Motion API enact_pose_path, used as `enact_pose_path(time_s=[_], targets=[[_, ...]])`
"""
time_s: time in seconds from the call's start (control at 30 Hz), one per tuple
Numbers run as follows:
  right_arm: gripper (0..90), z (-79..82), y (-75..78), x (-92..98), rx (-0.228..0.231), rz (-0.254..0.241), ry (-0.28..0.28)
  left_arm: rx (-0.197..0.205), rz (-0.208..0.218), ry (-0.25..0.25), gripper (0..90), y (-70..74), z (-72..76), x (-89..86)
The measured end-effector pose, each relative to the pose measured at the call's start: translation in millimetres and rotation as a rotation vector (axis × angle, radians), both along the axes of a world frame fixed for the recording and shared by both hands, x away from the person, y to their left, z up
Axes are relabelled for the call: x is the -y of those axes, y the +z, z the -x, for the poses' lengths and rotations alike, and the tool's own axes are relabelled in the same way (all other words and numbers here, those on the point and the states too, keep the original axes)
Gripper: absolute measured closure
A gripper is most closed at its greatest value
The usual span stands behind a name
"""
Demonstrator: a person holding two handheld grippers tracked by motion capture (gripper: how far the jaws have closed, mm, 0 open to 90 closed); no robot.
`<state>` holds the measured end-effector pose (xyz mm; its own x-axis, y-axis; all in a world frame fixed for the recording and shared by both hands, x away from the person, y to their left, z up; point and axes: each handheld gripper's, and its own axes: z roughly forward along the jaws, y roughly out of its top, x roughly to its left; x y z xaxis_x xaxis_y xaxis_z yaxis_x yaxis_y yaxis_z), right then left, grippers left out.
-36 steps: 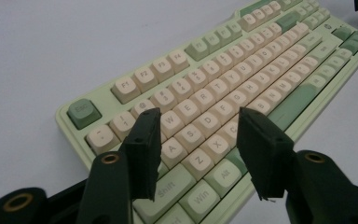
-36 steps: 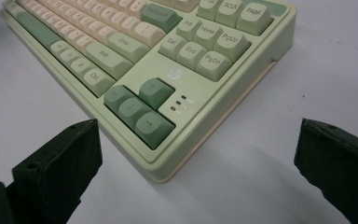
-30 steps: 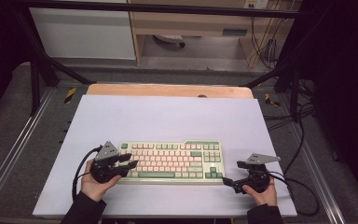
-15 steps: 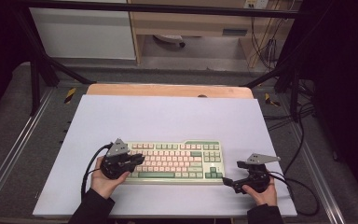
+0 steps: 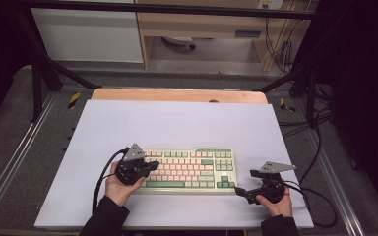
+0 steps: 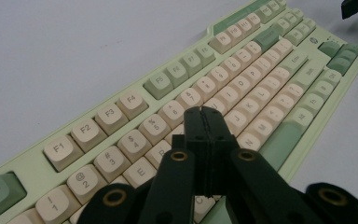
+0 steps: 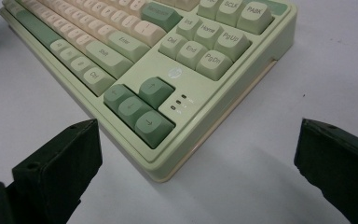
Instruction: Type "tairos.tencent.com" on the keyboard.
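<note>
Right now the left tongs (image 5: 152, 165) hang over the left part of the keyboard (image 5: 189, 169), clenched tight with nothing between them; their jaws have just been closing. Seen along those jaws, the joined tip (image 6: 204, 122) sits just above the letter rows, below the number keys (image 6: 154, 129). My guess is they are pressed together to make one narrow point, the sort you would use to poke a single key rather than grab anything.

Over at the other end, the right tongs (image 5: 240, 191) rest low on the desk (image 5: 177, 123) with jaws spread wide, released. The keyboard's near right corner, with its green arrow keys (image 7: 140, 106), lies just ahead of them. They look placed to steady or catch that corner if the keyboard slides.
</note>
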<state>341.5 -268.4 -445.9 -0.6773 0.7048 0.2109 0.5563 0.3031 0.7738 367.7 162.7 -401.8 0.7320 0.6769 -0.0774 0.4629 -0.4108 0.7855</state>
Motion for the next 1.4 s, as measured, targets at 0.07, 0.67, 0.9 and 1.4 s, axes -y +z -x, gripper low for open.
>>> enact_pose_path(time_s=[0.07,0.67,0.9,1.4], targets=[[1.3,-0.1,-0.1,0.0,0.000,0.001,0.000,-0.004,0.002,0.000,90.0,-1.2,-1.8,2.2],[1.4,0.1,-0.2,-0.3,-0.002,0.001,0.000,-0.025,-0.058,0.021,90.0,-19.9,-14.3,16.9],[1.4,0.1,0.0,0.1,0.001,0.002,0.001,-0.023,-0.061,0.028,90.0,-23.5,-15.9,17.8],[1.4,0.2,0.0,-0.2,-0.004,0.001,0.001,-0.022,-0.065,0.024,90.0,-26.1,-15.9,18.3]])
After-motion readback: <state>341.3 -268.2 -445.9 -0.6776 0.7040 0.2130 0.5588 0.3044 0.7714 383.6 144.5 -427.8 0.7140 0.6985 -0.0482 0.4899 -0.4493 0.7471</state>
